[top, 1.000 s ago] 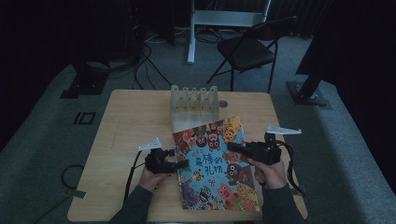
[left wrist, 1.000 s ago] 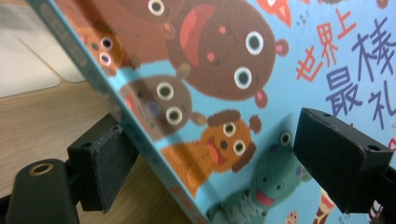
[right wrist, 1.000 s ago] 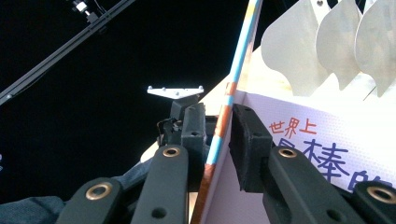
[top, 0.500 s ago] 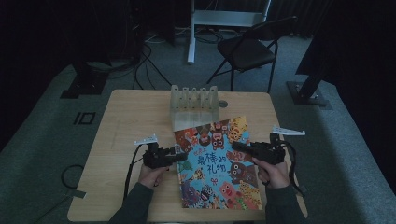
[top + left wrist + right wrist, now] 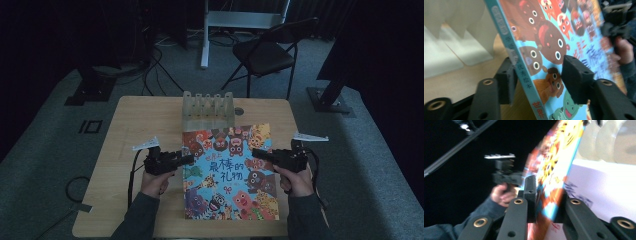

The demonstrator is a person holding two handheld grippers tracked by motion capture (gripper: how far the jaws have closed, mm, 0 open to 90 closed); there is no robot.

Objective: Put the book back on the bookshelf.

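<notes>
Swung squarer to the table edge since a second ago, the picture book [image 5: 227, 172]; both hands drawn in to its two long edges.

High view: lies between the two sets of jaws on the wooden table [image 5: 145, 115]. Left gripper [image 5: 189, 159] at the spine edge, right gripper [image 5: 255, 152] reaching in over the opposite edge. Just beyond the book's far edge, ahead of both jaws, a pale slotted rack [image 5: 207, 107], touching or nearly so. Behind that, off the table, a folding chair [image 5: 265, 52]. Bare wood outward of the left jaws and toward the near edge; only a thin strip of table outward of the right hand.

Left gripper view: spine edge of the book [image 5: 544, 37] runs tilted between the jaws, which have just been closing. One pad against the back side, the other over the cover; cannot tell whether they press. Rack [image 5: 454, 37] close on the outer side of the jaws. Across the cover, the person's other hand [image 5: 624, 50].

Right gripper view, blurred: jaws clamped together on the book's edge [image 5: 559, 157], cover rising steeply between them. Rack [image 5: 609, 142] beyond the cover; left gripper [image 5: 520, 178] across it, against dark open room.
</notes>
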